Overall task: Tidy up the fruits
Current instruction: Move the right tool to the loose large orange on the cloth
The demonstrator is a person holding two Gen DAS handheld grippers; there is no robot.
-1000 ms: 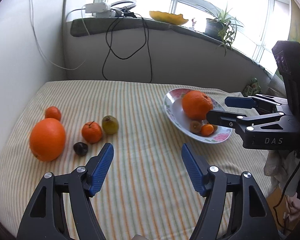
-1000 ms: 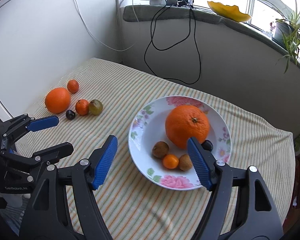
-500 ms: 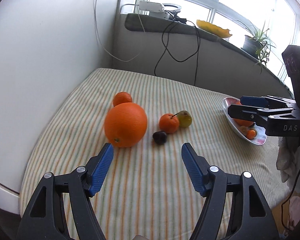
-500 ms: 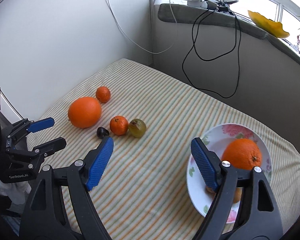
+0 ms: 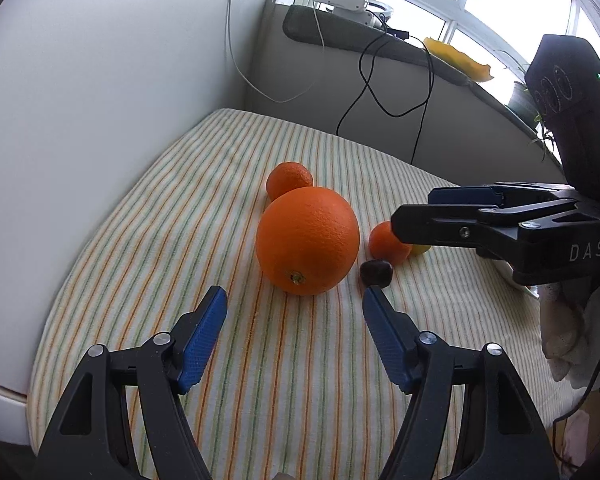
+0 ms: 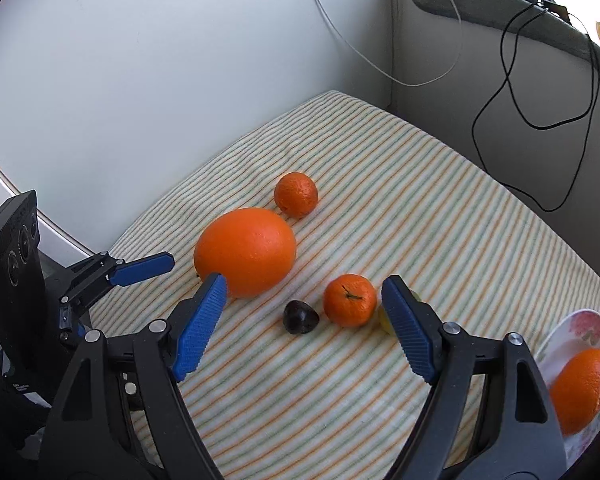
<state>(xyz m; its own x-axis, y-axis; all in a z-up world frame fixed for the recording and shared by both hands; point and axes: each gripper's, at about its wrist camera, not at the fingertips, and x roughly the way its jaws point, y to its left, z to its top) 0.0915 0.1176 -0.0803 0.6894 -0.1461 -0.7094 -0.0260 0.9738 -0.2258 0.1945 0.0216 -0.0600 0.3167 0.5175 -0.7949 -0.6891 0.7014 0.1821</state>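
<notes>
A big orange [image 5: 307, 240] [image 6: 245, 251] lies on the striped cloth with a small mandarin [image 5: 289, 179] [image 6: 296, 194] behind it. To its right lie a stemmed mandarin [image 6: 349, 300] [image 5: 387, 242], a dark chestnut-like fruit [image 6: 299, 317] [image 5: 375, 273] and a yellow-green fruit [image 6: 385, 318], mostly hidden by my right finger. My left gripper [image 5: 295, 306] is open and empty, just short of the big orange. My right gripper [image 6: 303, 294] is open and empty, above the small fruits. A flowered plate [image 6: 588, 324] at the far right holds another orange [image 6: 582, 388].
A white wall runs along the left of the table. A low wall with a dark sill [image 5: 340, 36], a white power strip [image 5: 340, 0] and hanging cables [image 5: 380, 92] stands behind. A yellow dish [image 5: 460, 58] lies on the sill. The cloth's near edge [image 5: 40, 380] drops off.
Both grippers have swung left and moved closer to the loose fruits. The plate has slid to the right edge of the right wrist view and left the left wrist view. Both grippers stay open.
</notes>
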